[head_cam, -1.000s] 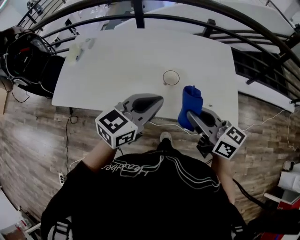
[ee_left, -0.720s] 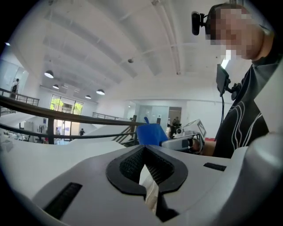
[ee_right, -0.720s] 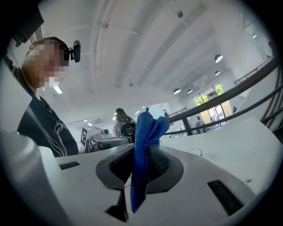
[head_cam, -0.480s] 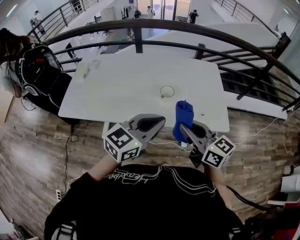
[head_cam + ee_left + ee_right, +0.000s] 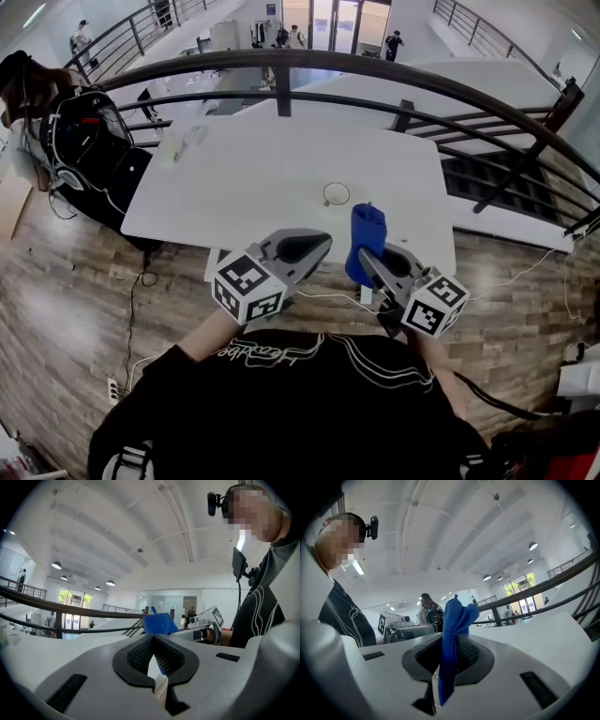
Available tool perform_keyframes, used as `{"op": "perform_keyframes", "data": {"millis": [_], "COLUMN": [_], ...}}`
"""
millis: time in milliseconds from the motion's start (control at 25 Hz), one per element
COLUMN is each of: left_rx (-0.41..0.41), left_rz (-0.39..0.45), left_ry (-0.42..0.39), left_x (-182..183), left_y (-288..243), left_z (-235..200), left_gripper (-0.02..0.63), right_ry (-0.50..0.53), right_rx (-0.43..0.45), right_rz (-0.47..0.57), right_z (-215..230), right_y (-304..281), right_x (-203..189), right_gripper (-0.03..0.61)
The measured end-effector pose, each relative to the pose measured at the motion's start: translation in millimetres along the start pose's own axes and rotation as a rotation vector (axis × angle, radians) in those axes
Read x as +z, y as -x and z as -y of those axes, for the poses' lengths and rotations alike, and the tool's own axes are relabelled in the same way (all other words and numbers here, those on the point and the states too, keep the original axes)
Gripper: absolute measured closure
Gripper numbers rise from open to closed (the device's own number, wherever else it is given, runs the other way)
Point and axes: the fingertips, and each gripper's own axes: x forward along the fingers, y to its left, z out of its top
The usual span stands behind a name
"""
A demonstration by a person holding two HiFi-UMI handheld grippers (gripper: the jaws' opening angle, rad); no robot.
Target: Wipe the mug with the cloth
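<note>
The mug [image 5: 336, 194] shows as a small pale ring from above, standing on the white table [image 5: 244, 178] near its front edge. My right gripper [image 5: 367, 255] is raised in front of the table edge, shut on a blue cloth [image 5: 366, 234] that sticks up from its jaws. In the right gripper view the cloth [image 5: 453, 634] is pinched between the pads and hangs below them. My left gripper [image 5: 321, 243] is level with it on the left, shut and holding nothing. Both grippers are short of the mug and apart from it.
A dark metal railing [image 5: 281, 67] curves behind the table. A black bag with cables [image 5: 80, 141] sits by the table's left end. Small pale items [image 5: 178, 141] lie at the table's far left corner. A white cable [image 5: 333, 298] trails on the wooden floor below.
The head view has tilted up, so the table, mug and grippers sit lower in the frame. Both grippers keep their places before the table edge, with the cloth still held.
</note>
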Motion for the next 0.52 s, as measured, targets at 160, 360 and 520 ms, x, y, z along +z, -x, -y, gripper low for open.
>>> {"op": "perform_keyframes", "data": {"millis": [160, 360, 520], "left_rx": [-0.008, -0.002, 0.003], "left_rz": [0.004, 0.011, 0.011], "left_ry": [0.001, 0.002, 0.004], "left_x": [3, 6, 4], "left_y": [2, 10, 15], "left_z": [2, 5, 7], "left_gripper": [0.606, 0.606, 0.606], "right_ry": [-0.011, -0.013, -0.019], "right_rx": [-0.008, -0.007, -0.008], "right_rz": [0.002, 0.004, 0.008], "right_z": [-1, -11, -17], "right_y": [1, 2, 4], "right_x": [1, -1, -4], "right_gripper": [0.531, 0.531, 0.531]}}
